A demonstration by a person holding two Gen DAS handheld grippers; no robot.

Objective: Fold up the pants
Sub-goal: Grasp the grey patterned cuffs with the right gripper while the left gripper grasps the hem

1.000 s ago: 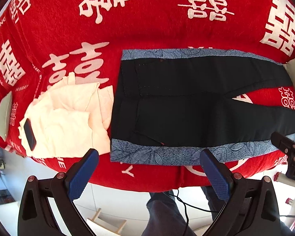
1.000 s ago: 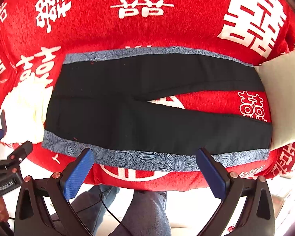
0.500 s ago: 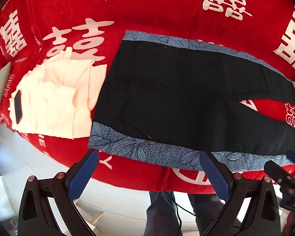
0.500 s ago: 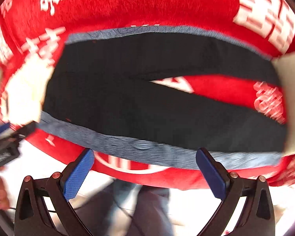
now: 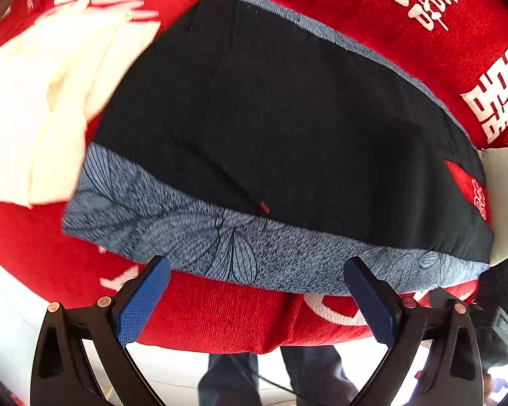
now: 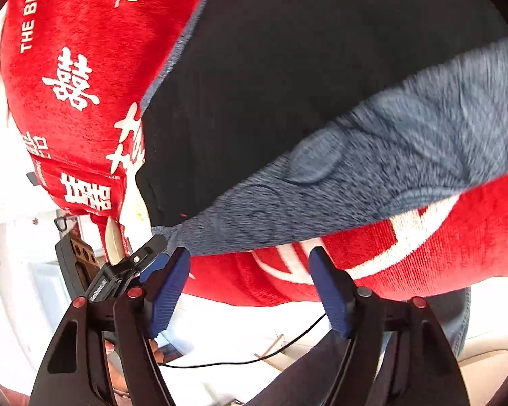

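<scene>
Black pants [image 5: 288,118] with a blue-grey leaf-patterned side stripe [image 5: 220,243] lie flat on a red blanket [image 5: 220,318]. My left gripper [image 5: 257,261] hovers open at the stripe's near edge, close to the waist end, with nothing between its pads. In the right wrist view the pants [image 6: 304,67] fill the frame at a tilt, and the stripe [image 6: 372,169] runs just above my right gripper [image 6: 250,253]. Its jaws are closing and hold nothing; the red blanket's edge [image 6: 288,280] shows between them. The left gripper's body [image 6: 125,270] is close beside the right one's left finger.
A folded cream cloth [image 5: 34,118] lies on the blanket left of the waistband. A cream pillow [image 5: 504,186] sits at the leg ends. A person's jeans-clad legs [image 5: 271,379] stand below the blanket's front edge, and a black cable [image 6: 254,358] trails over the pale floor.
Both grippers have dropped toward the pants' near striped edge, which now looks much larger. The right view has rolled, and the right jaws have narrowed.
</scene>
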